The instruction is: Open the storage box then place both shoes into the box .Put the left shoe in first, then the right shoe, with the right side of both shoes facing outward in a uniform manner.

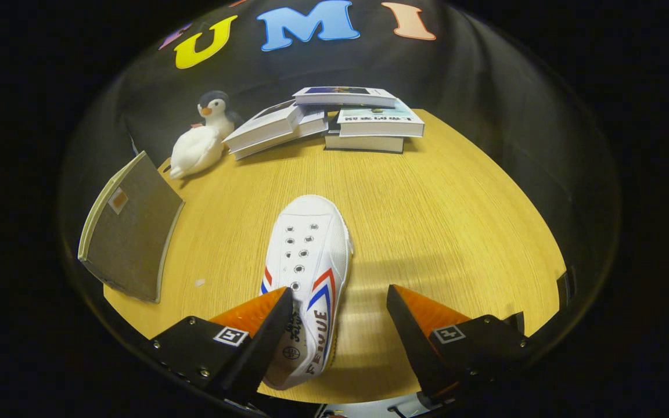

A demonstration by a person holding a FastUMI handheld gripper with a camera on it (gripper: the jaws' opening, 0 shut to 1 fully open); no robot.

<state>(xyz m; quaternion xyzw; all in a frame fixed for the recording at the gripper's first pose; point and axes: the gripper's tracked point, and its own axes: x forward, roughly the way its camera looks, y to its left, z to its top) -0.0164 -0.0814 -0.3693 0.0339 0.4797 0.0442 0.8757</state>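
While the gripper (340, 305) hangs over the wooden table (456, 209), its fingers stand spread wide, pinching nothing.

One white canvas shoe (308, 261) with red and blue side stripes and empty eyelets lies flat on the table, toe pointing away toward the stacked books (363, 116). Its heel end sits between the fingers, hard against the left finger (259, 316) and apart from the right. A plush penguin (201, 142) and a grey board (131, 229) lie off to the left.
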